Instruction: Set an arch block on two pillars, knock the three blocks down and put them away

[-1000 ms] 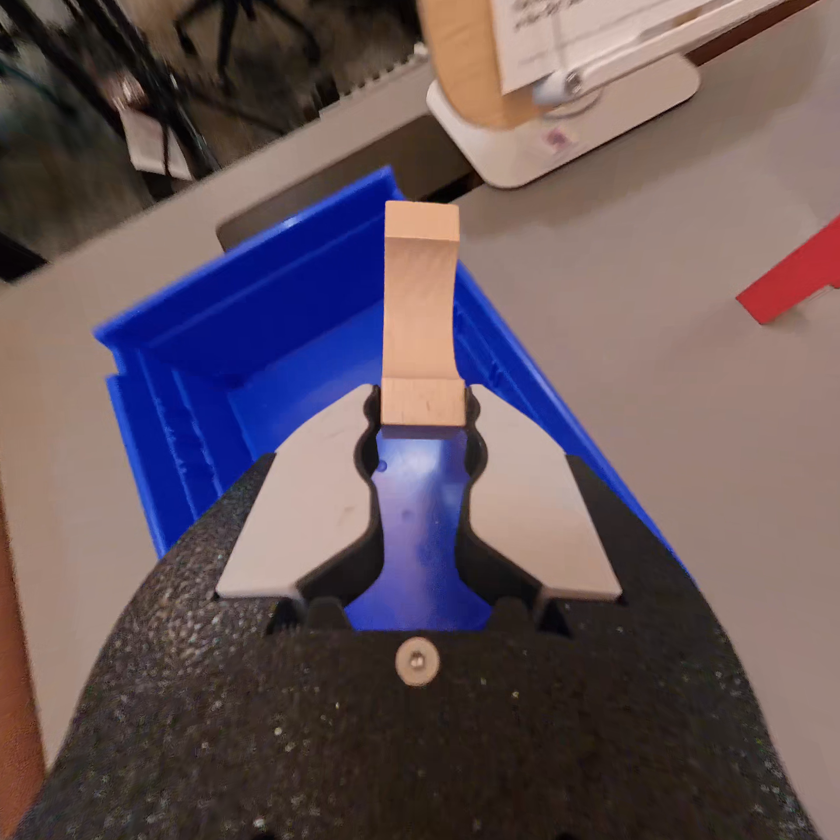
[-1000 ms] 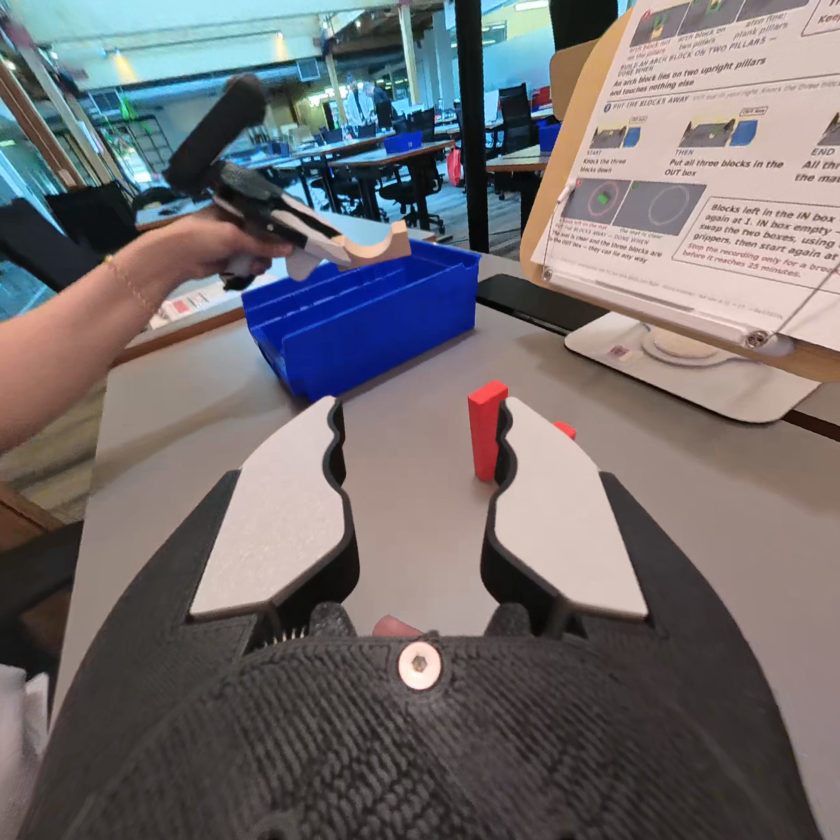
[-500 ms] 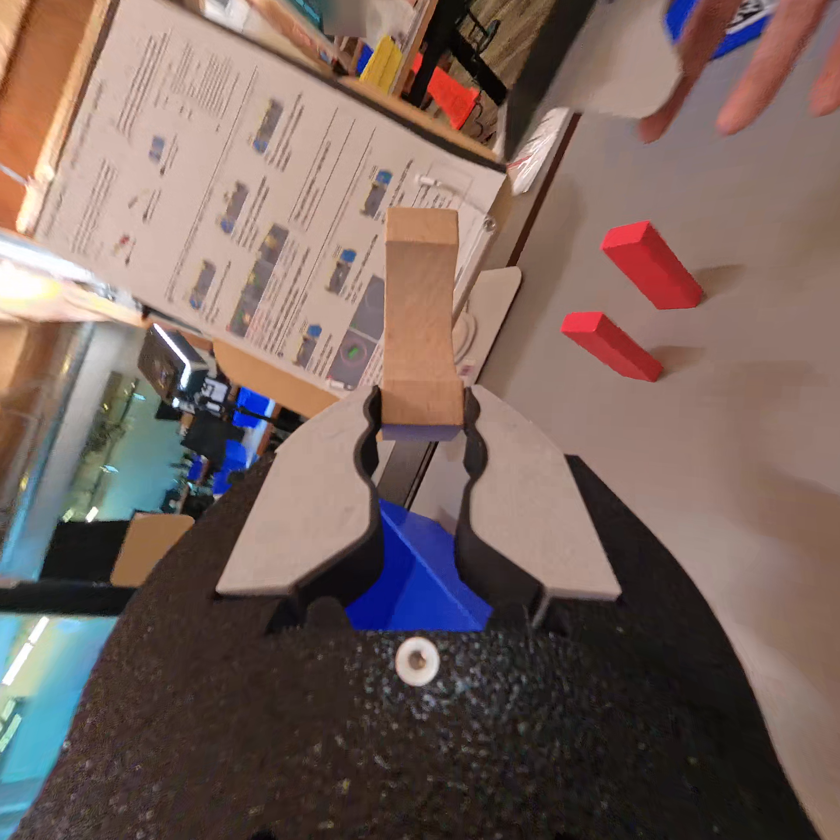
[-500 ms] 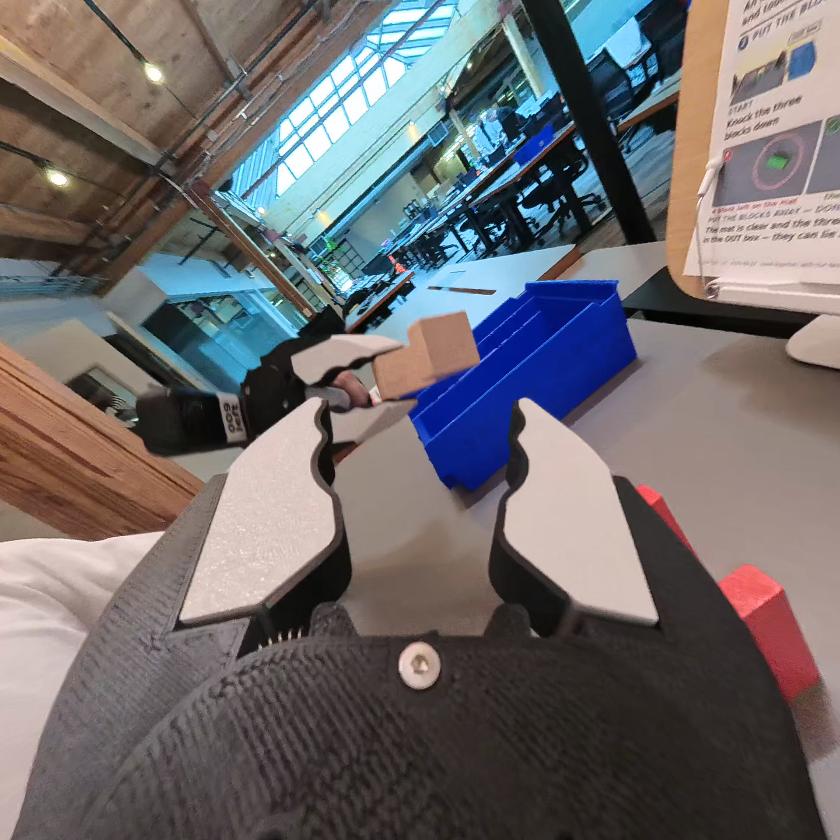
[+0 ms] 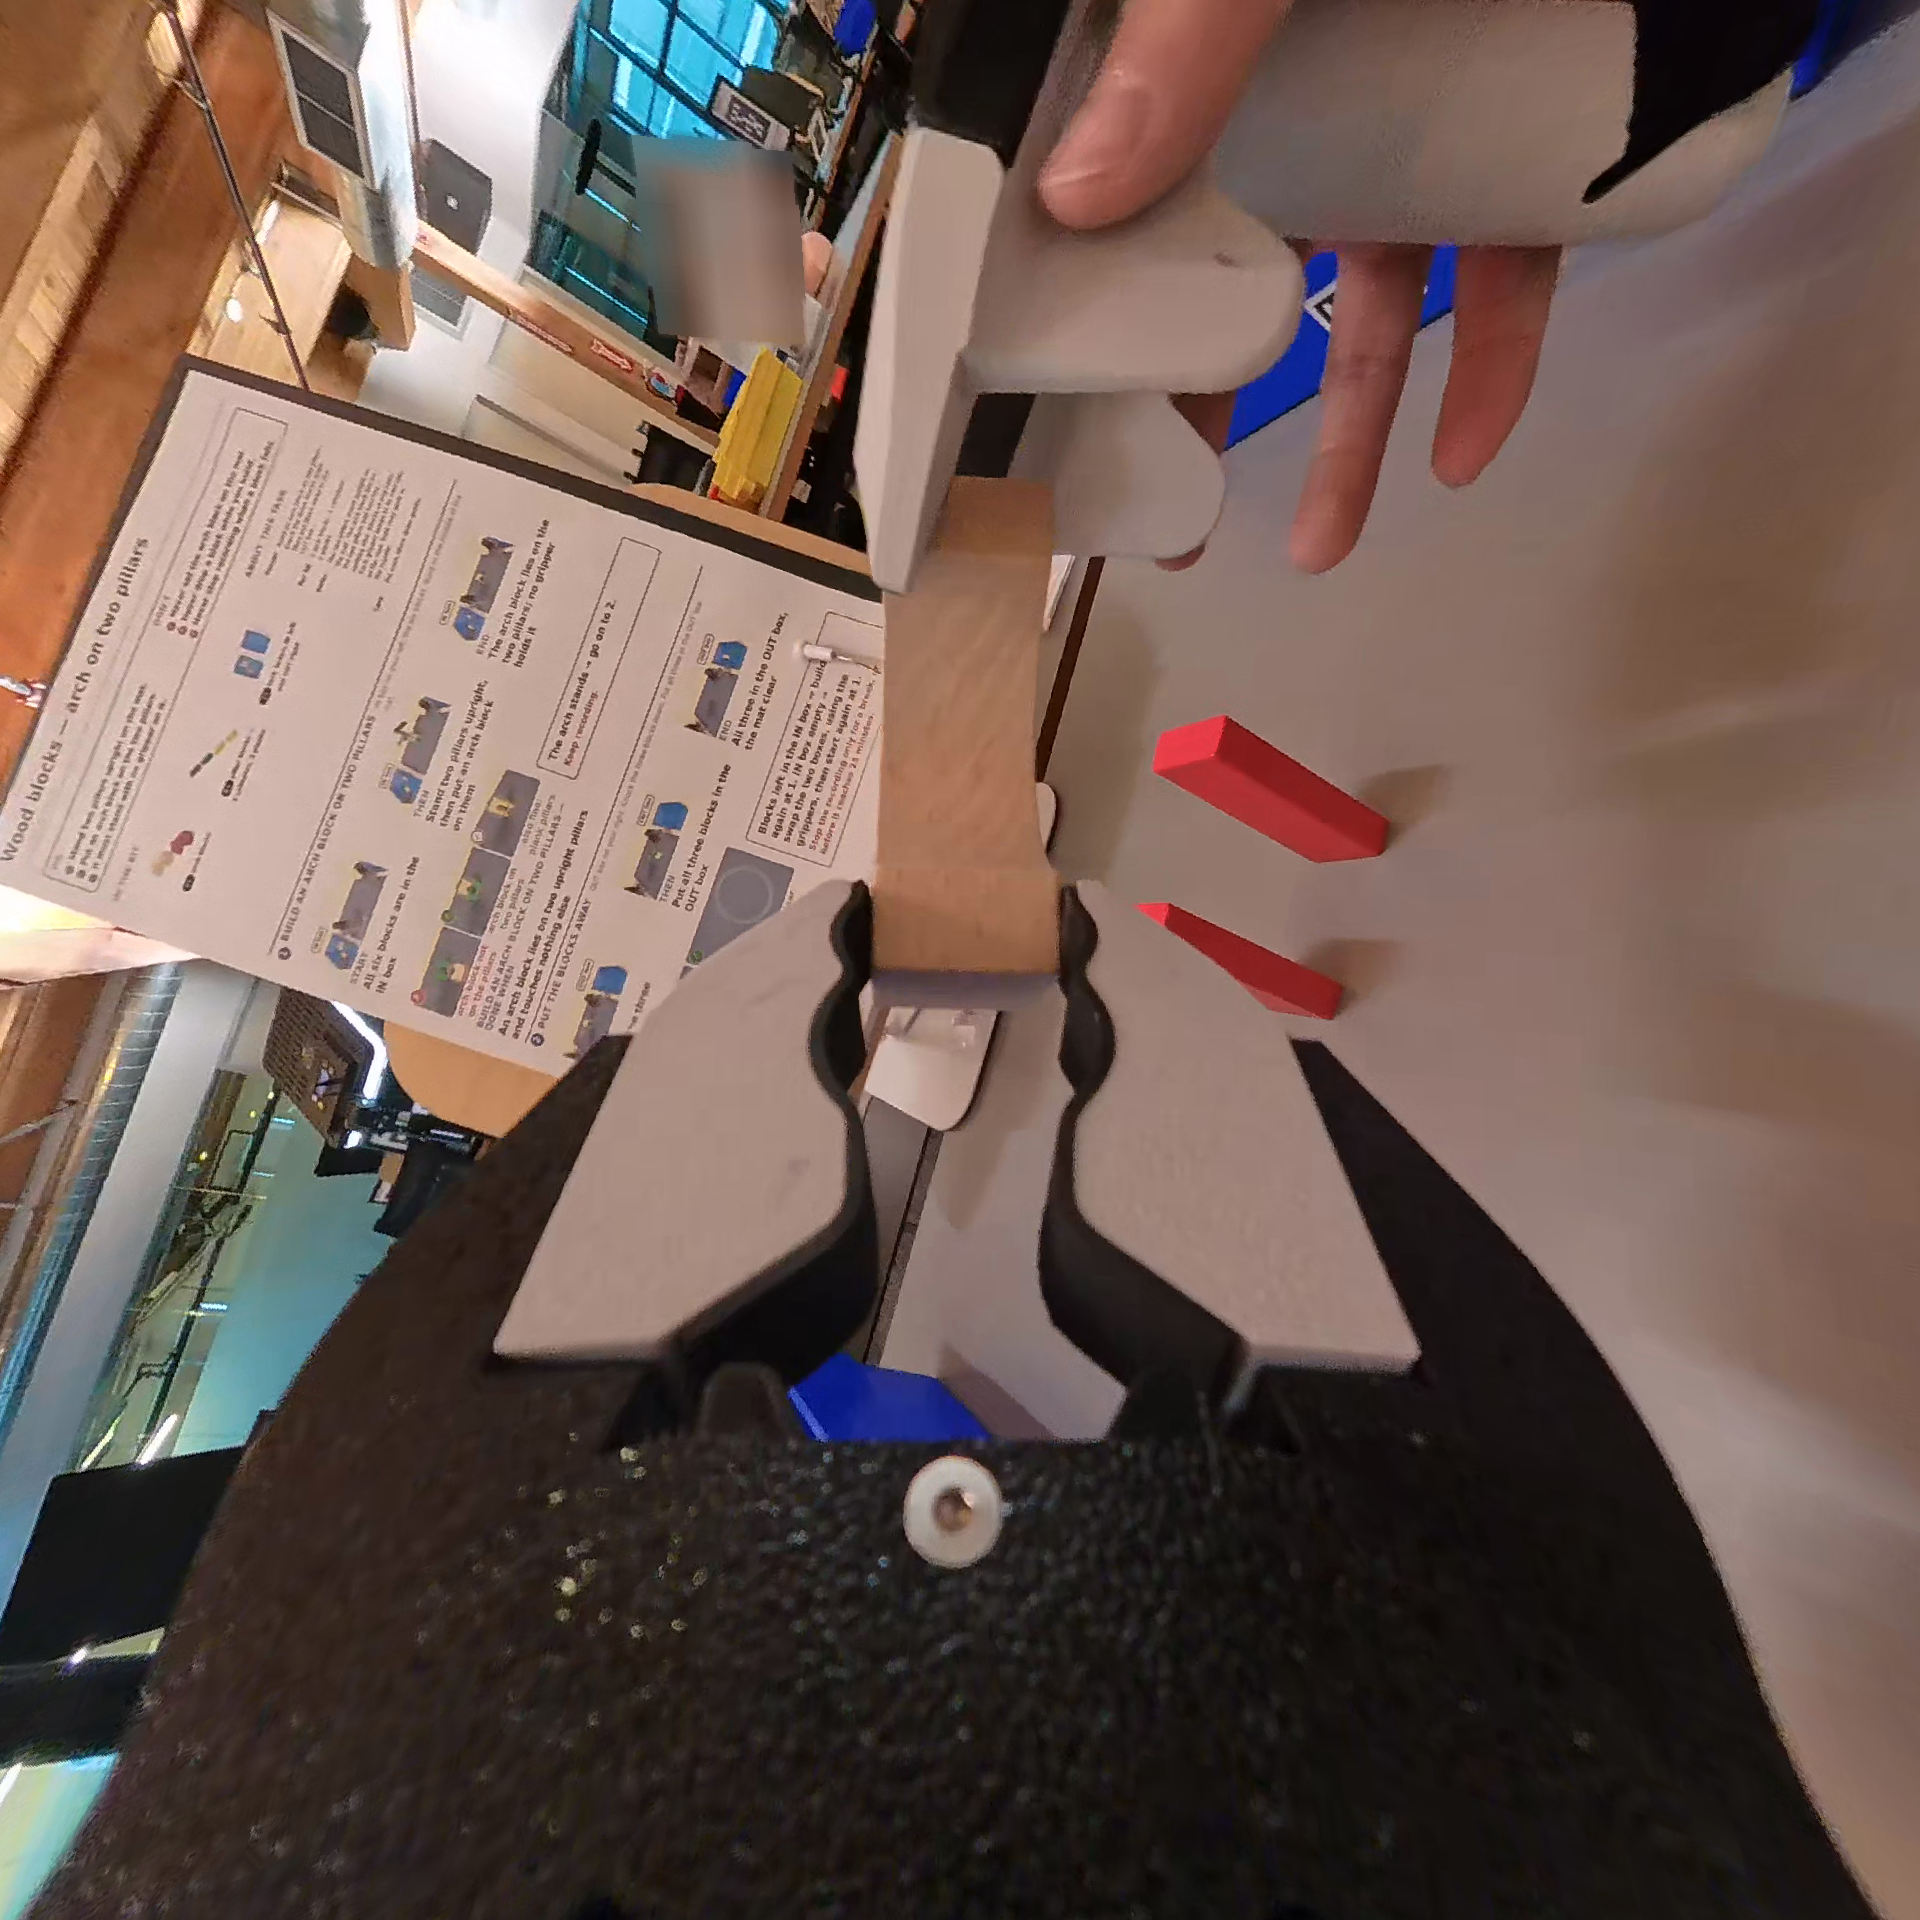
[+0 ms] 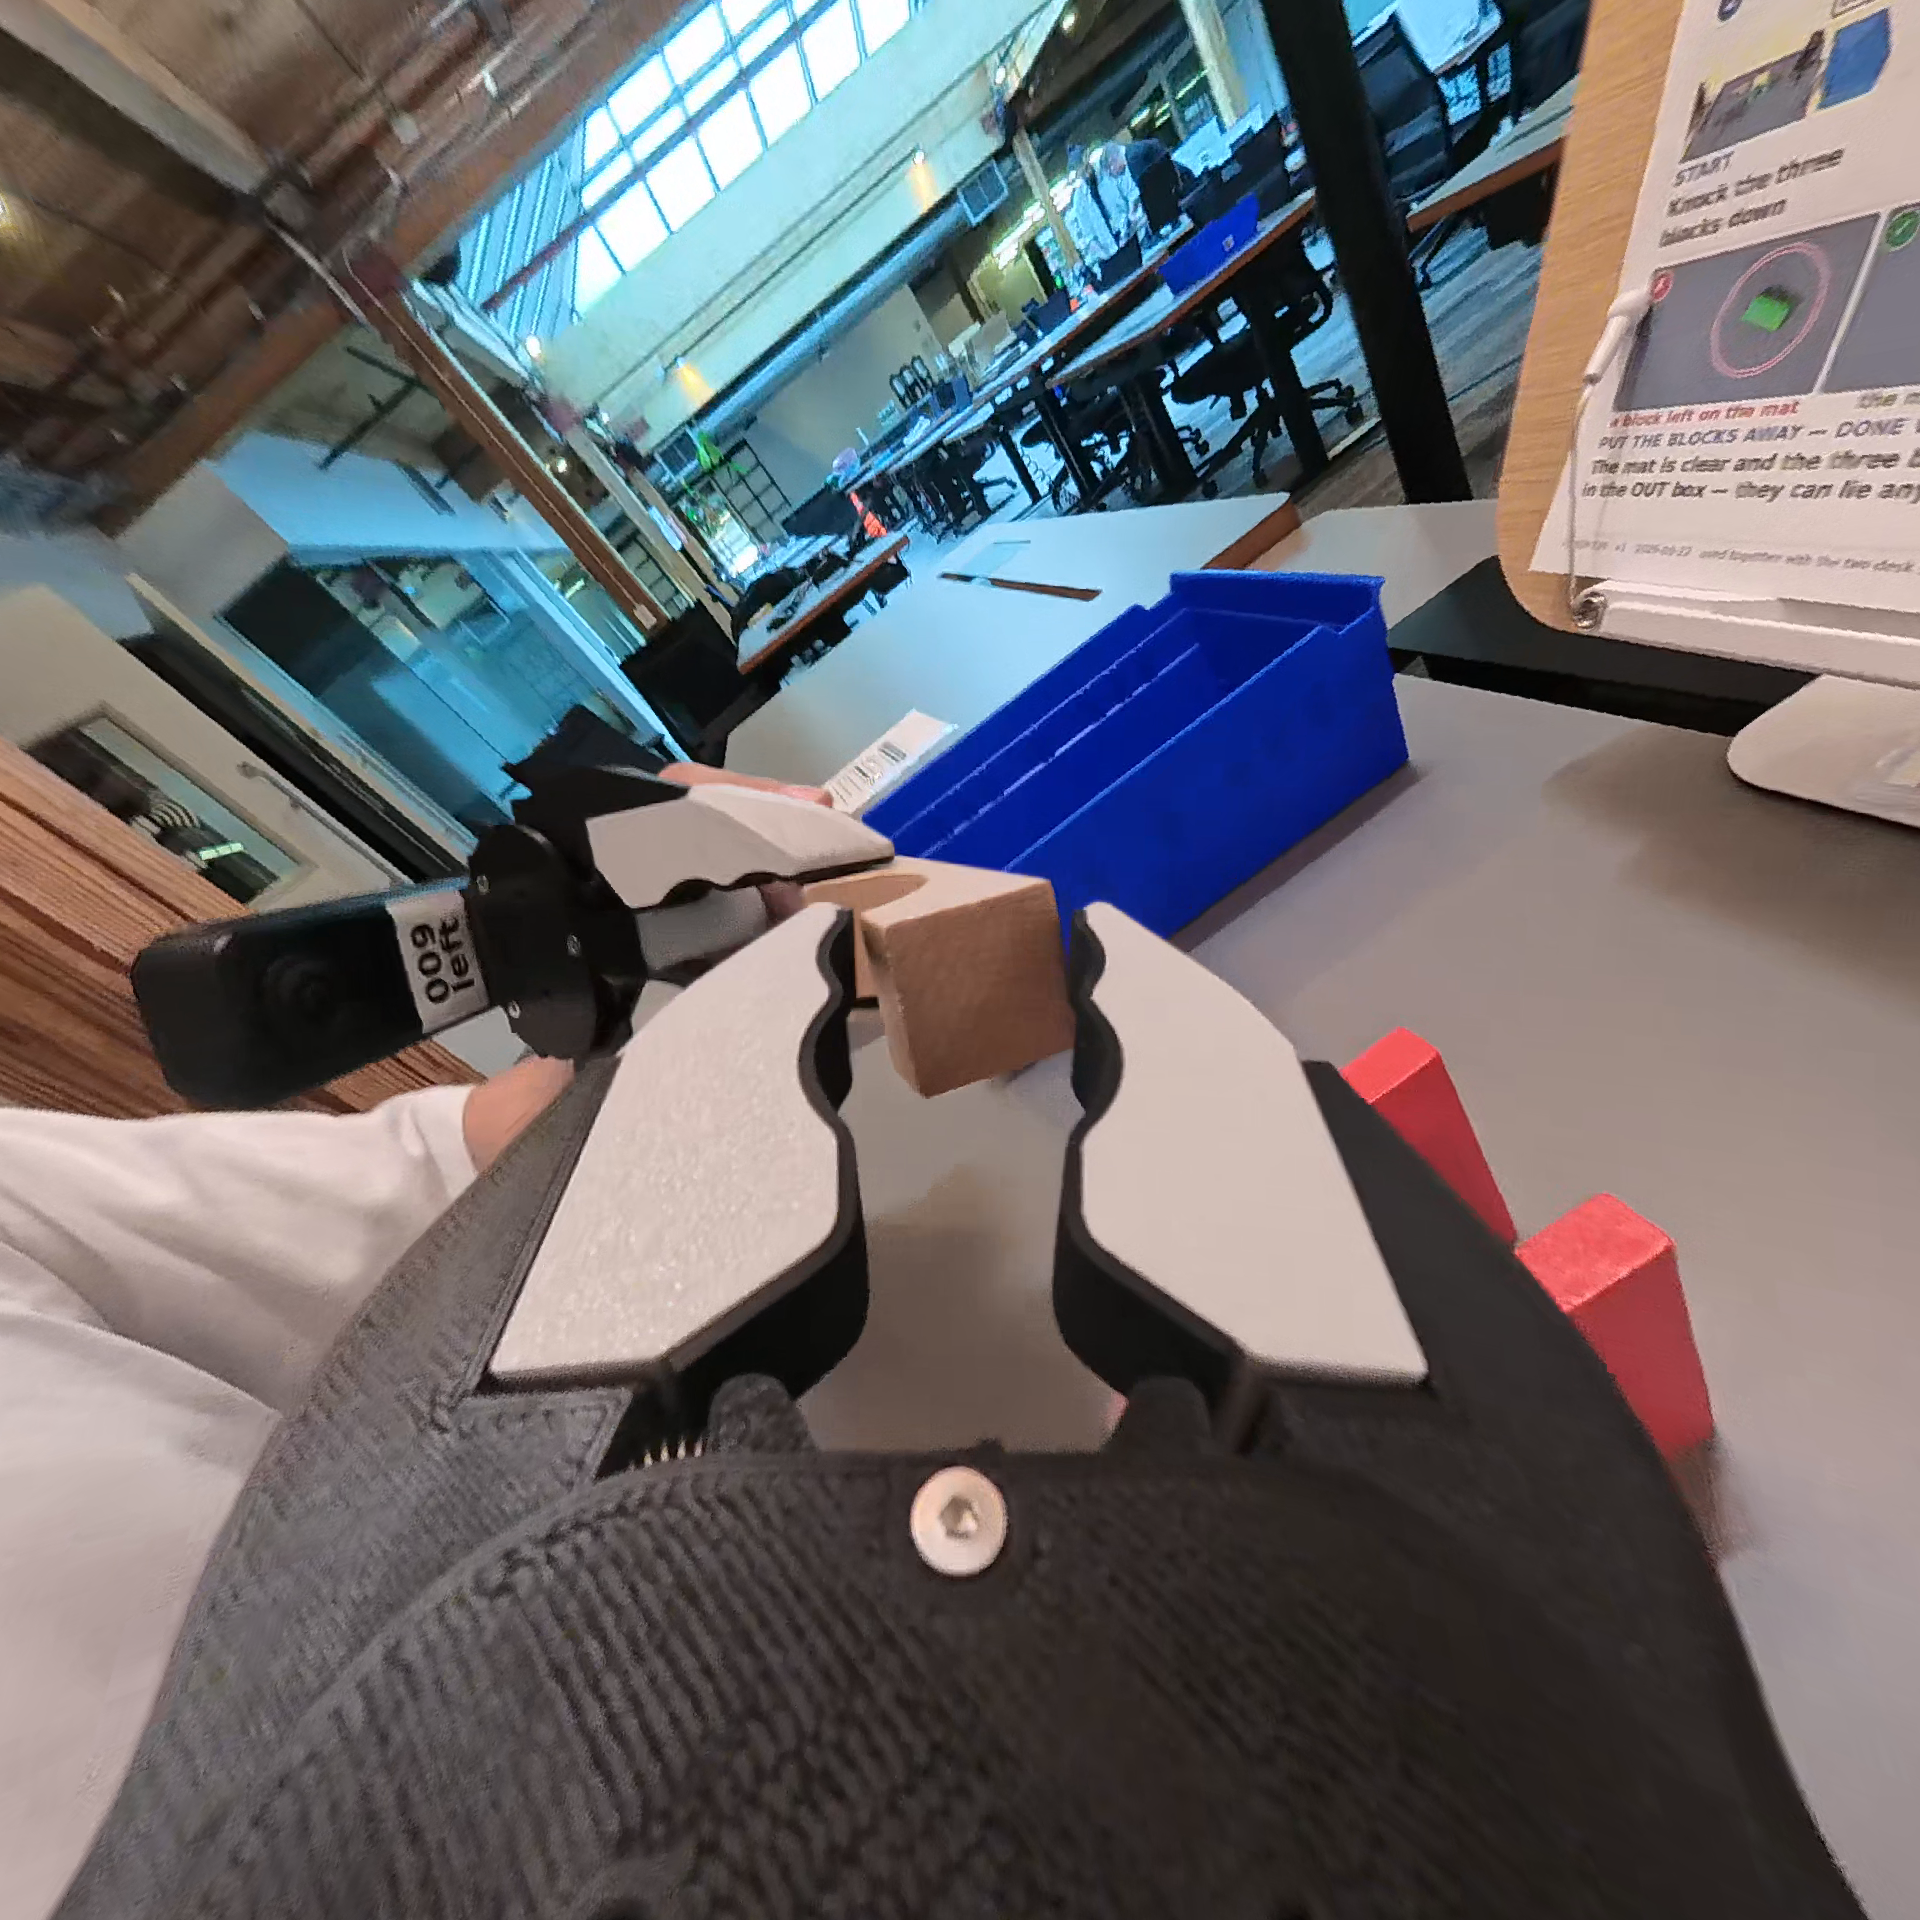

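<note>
- left gripper point(image 5: 966, 935) clamped on wooden arch block point(image 5: 961, 758)
- right gripper point(image 6: 961, 997) jaws apart, straddling the block's far end
- two red blocks point(image 5: 1268, 790) right of jaws
- blue bin point(image 6: 1153, 748) beyond, looks empty

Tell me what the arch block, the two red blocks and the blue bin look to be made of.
Arch block: bare, unpainted wood; pale tan with faint grain lines, matte. Red blocks: probably painted wood, though the even, opaque matte red hides any grain. Blue bin: moulded plastic, judging by its uniform saturated colour, thin walls, ribbed interior and slight sheen.
</note>
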`<state>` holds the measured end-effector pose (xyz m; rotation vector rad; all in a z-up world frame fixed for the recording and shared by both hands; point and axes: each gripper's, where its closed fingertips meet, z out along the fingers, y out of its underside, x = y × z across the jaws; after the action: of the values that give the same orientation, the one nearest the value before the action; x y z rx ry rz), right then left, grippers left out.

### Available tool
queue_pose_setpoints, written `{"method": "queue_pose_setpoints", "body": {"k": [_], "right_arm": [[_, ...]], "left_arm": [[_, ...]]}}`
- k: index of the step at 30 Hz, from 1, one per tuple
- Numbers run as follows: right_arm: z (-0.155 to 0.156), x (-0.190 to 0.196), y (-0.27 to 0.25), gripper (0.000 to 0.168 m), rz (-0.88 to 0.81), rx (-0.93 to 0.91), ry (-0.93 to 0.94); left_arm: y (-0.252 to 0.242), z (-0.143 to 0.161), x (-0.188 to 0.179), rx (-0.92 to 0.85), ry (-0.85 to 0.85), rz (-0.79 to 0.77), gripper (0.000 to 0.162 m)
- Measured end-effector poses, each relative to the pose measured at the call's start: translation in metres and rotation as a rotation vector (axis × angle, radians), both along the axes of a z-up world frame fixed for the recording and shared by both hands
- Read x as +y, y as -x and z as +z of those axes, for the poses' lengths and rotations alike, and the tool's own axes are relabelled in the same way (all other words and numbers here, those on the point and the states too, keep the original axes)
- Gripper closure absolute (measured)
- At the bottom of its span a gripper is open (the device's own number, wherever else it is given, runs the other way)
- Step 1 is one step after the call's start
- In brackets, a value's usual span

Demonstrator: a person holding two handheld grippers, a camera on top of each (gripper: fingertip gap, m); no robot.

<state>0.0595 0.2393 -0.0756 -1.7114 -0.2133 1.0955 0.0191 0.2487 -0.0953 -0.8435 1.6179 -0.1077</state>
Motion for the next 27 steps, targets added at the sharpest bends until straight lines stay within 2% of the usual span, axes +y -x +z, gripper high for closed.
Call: {"method": "queue_pose_setpoints", "body": {"k": [1, 8, 15, 16, 18, 20, 23, 27], "right_arm": [[-0.001, -0.002, 0.002, 0.126, 0.019, -0.01, -0.005], [-0.001, -0.011, 0.008, 0.132, 0.09, -0.089, -0.086], [0.011, -0.017, 0.007, 0.132, 0.063, -0.124, -0.206], [0.013, -0.019, 0.005, 0.132, 0.053, -0.138, -0.231], [0.018, -0.024, 0.001, 0.133, 0.036, -0.195, -0.301], [0.02, -0.028, -0.002, 0.133, 0.019, -0.28, -0.382], [0.026, -0.039, 0.0, 0.133, 0.024, -0.393, -0.532], [0.038, -0.05, 0.004, 0.133, -0.012, -0.469, -0.709]], "left_arm": [[0.0, 0.001, -0.001, -0.006, -0.005, -0.004, 0.127], [0.005, 0.002, -0.006, -0.003, -0.014, -0.049, 0.127], [0.005, 0.009, -0.011, -0.075, 0.001, -0.053, 0.125], [0.005, 0.011, -0.013, -0.092, 0.055, -0.071, 0.121], [0.007, 0.02, -0.018, -0.127, 0.219, -0.129, 0.101], [0.01, 0.032, -0.02, -0.162, 0.425, -0.17, 0.097], [0.011, 0.034, -0.022, -0.108, 0.799, -0.217, 0.09], [0.013, 0.044, -0.045, -0.054, 1.308, -0.433, 0.087]]}}
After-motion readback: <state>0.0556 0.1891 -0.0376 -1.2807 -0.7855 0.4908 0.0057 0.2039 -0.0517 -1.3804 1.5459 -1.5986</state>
